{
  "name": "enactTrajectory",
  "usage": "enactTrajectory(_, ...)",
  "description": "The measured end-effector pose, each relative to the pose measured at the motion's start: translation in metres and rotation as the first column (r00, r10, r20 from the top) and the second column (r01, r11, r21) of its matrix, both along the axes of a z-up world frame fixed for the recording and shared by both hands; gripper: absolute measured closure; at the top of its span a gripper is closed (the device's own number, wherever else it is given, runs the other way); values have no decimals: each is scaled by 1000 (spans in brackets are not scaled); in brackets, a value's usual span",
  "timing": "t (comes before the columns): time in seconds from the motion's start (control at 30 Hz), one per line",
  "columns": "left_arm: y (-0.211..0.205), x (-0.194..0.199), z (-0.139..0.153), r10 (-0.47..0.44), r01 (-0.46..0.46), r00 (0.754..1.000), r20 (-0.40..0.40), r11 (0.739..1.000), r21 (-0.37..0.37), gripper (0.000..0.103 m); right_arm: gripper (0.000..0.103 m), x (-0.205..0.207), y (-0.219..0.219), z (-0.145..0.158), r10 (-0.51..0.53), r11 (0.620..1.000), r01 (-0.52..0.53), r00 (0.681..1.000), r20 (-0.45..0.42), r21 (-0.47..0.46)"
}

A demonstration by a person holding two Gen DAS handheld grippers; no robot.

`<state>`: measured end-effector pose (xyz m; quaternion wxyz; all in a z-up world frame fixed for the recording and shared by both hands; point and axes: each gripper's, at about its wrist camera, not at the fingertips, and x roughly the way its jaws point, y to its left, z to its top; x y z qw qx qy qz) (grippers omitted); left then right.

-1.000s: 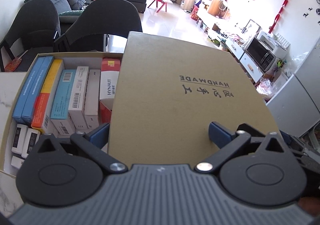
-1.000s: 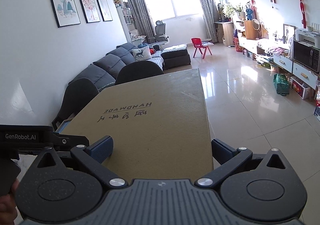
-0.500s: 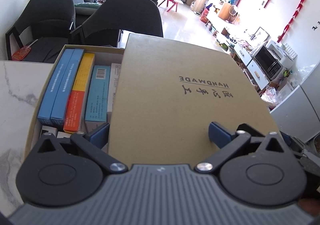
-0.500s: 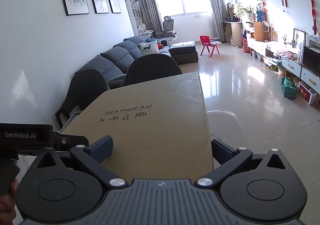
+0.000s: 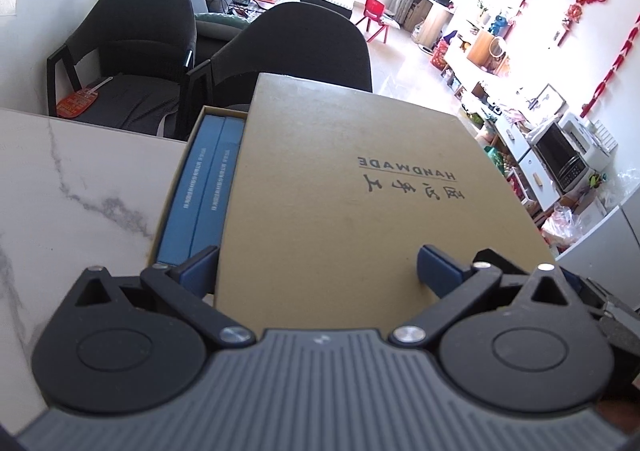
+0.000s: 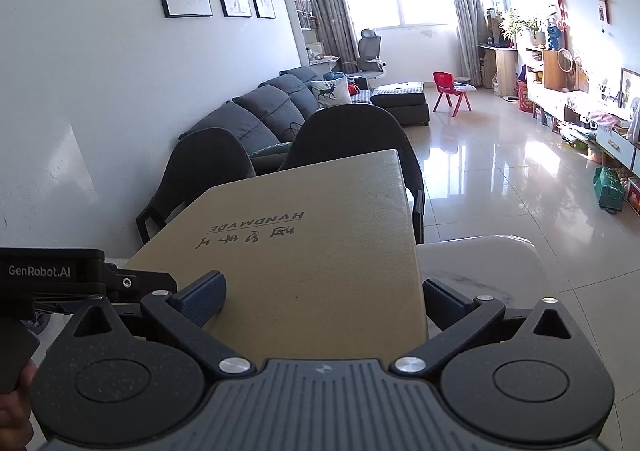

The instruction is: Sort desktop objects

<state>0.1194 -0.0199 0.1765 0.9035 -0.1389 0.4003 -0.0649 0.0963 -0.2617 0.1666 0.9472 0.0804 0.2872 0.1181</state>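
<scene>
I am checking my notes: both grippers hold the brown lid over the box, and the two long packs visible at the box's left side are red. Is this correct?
Not quite: the two long packs are blue, as the left wrist view shows. The rest holds: the left gripper and right gripper hold the brown lid over the box.

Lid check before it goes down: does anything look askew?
Yes. The lid sits off to the right of the box, leaving two blue books uncovered along its left side. Both grippers straddle the lid's near edge.

I see a white marble table (image 5: 80,187) spreading left of my left gripper (image 5: 316,267); an open cardboard box (image 5: 176,187) sits on it straight ahead.
</scene>
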Motion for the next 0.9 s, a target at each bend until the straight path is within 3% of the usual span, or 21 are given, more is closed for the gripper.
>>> enactTrajectory(0.9,39,3,-11,65,-65,998,-17,998,-6,0,0,18,42,-7,51,999,-51,997,-54,6)
